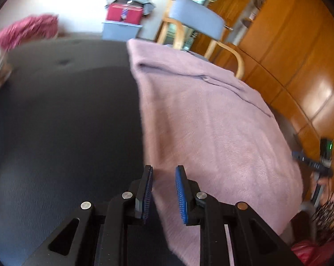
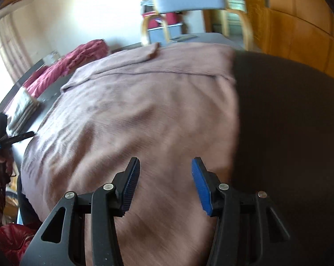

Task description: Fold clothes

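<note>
Both views are motion-blurred. The left gripper (image 1: pixel 164 175) and right gripper (image 2: pixel 165 166) hover spread and empty over the pink sweater (image 1: pixel 211 122), whose near hem is cut off.

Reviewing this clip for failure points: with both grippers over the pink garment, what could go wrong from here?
1. The pink garment reaches the dark table's near edge; a pull could drag it off.
2. Both the left gripper and the right gripper look empty; a shallow pinch may catch only one layer.
3. The folded-over top could shift out of line.
</note>
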Motion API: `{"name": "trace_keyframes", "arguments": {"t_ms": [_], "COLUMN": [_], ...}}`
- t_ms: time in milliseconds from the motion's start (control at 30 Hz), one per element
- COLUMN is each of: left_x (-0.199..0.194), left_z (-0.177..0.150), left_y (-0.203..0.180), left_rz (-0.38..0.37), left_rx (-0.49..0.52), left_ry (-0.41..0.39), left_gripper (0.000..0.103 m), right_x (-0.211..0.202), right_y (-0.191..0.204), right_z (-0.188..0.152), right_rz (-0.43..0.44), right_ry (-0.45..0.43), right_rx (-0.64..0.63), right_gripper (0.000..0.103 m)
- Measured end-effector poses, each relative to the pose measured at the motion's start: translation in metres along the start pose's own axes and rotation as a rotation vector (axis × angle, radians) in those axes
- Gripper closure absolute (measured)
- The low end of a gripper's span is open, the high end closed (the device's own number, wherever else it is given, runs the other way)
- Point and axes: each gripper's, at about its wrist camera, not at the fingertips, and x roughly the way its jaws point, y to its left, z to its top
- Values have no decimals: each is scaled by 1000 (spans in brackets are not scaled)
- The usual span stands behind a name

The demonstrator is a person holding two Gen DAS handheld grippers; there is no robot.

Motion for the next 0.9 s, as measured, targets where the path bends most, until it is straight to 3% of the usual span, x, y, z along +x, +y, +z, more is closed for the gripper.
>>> {"name": "trace_keyframes", "arguments": {"t_ms": [100, 233, 433, 733, 833, 867, 900], "left_x": [-6, -2, 2, 0, -10, -15, -20], "left_z": [-10, -18, -23, -24, -14, -11, -7], "left_y": [15, 31, 21, 11, 17, 16, 13], "left_rz": [-94, -273, -343, -319, -174, -142, -138], "left_rx": [-84, -212, -179, -132, -172, -182, -182], "left_ry": [-9, -8, 2, 6, -53, -85, -117], "left_gripper": [83, 81, 80, 80, 81, 81, 81], "right_x": [-13, -15, -17, -17, -23, -28, -32], "right_y": [-24, -45, -51, -36, -30, -28, -26], "right_z": [-10, -20, -31, -34, -35, -34, -31], "right_rz": [4, 57, 167, 169, 68, 17, 5], "right_ry": [4, 15, 3, 11, -13, -42, -74], "right_rx": [81, 178, 234, 188, 156, 146, 138], "right_gripper": [51, 50, 40, 40, 43, 46, 61]}}
